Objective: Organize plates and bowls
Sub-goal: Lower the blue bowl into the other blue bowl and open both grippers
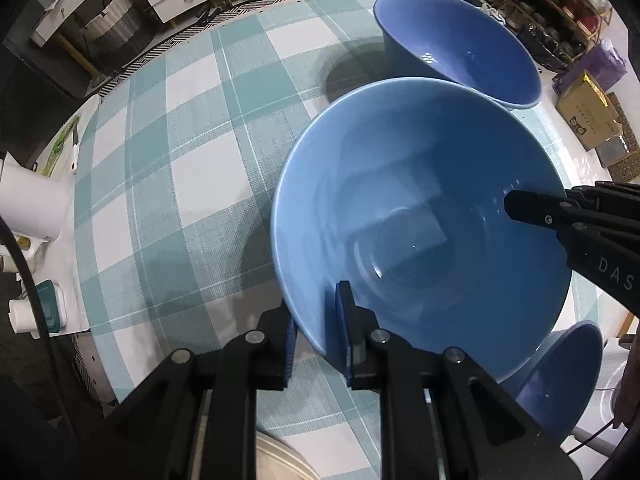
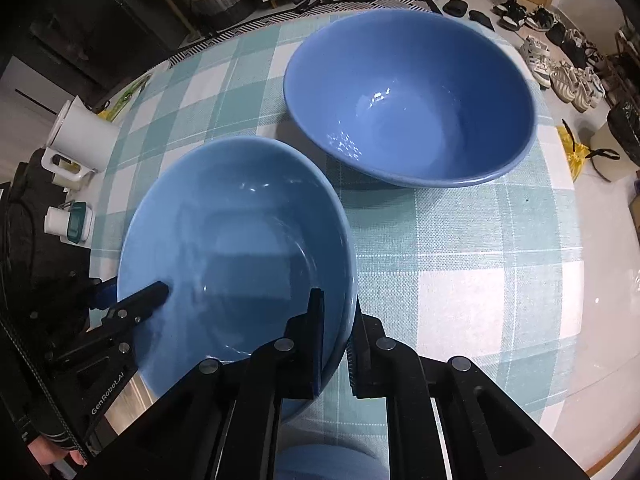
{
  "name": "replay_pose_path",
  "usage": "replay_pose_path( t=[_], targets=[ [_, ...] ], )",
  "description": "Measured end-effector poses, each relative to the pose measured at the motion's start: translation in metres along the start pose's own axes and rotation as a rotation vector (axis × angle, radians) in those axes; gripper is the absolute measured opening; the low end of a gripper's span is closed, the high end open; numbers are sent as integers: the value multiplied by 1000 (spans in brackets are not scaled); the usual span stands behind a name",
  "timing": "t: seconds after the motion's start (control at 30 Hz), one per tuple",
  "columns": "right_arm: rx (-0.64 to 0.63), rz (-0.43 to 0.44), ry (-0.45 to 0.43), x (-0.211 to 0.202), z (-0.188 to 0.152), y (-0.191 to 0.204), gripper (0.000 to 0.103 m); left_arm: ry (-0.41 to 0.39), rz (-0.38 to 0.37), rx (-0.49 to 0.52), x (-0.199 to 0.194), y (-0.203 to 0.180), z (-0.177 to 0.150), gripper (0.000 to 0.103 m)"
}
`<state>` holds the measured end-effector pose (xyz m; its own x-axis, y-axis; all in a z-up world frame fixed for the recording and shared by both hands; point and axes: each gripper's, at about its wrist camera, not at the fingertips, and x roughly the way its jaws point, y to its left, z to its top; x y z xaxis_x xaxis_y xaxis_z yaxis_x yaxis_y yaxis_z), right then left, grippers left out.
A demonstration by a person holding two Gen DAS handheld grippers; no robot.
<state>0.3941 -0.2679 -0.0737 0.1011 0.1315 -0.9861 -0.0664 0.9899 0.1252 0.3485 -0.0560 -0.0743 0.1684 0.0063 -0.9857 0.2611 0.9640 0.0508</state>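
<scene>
A: Left wrist view: left tool (image 1: 312,332) clamps the near rim of the held bowl (image 1: 420,216), one pad inside, one outside. Right tool (image 2: 336,344) grips the opposite rim the same way

B: Is it seated or in the air?

A: Looks tilted above the checked table (image 2: 460,280), can't tell if it touches. It sits between the far bowl (image 2: 408,96) and a third bowl (image 1: 560,364) low at the right

B: Handling?

A: Glazed, rigid, probably heavy and slick. Rim pinch is the only hold; a slip likely means a chip

B: Obstacles?

A: Far bowl stands near, an obvious nest target but also a collision risk. White jug (image 2: 80,136) and small containers (image 2: 68,222) sit at the table edge, well apart
</scene>
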Motion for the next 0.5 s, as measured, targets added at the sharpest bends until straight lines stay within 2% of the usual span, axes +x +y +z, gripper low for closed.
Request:
replay_pose_path(
  t=[0.27, 0.5],
  targets=[
    [22, 26, -43, -29, -8, -3, 9, -10, -11, 15, -26, -8, -7, 17],
    [45, 41, -85, -62, -26, -9, 9, -31, 7, 48, -54, -24, -18, 17]
  ],
)
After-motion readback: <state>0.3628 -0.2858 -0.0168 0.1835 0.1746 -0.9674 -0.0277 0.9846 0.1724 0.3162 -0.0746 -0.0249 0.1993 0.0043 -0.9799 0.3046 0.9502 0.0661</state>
